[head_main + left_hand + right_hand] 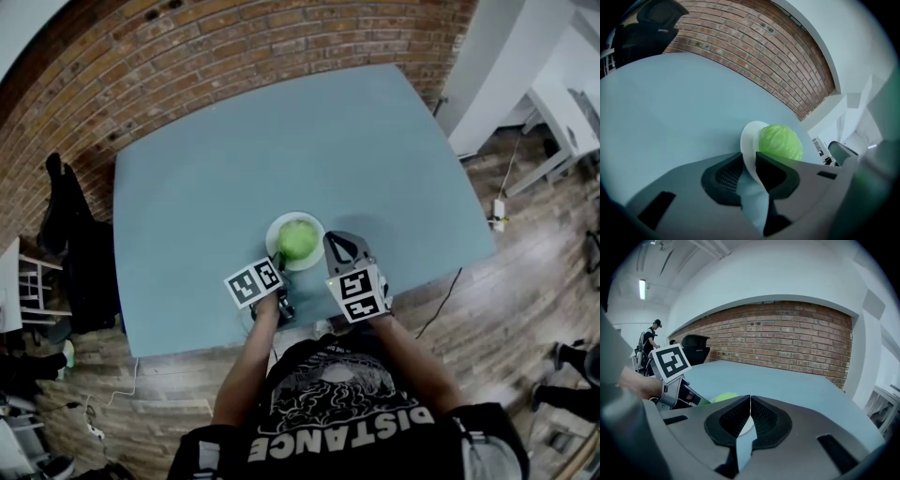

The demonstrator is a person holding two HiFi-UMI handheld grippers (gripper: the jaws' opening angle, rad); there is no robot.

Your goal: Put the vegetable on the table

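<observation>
Head view: one cabbage (298, 240) sits on one white plate (317, 262), which lies near the middle of the near edge of the tabletop (281, 141). Two grippers are present. The left gripper (279, 262) has its fingers clamped on the plate's rim. The right gripper (339, 246) hovers just beside the plate, fingers pressed together on nothing. Judged step: approach to the cabbage. The next move requires the right fingers to spread wide enough to span the cabbage, then transfer it to bare tabletop.

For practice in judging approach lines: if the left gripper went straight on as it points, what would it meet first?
The left gripper is clamped on the plate rim; just beyond, most likely the cabbage.
</observation>
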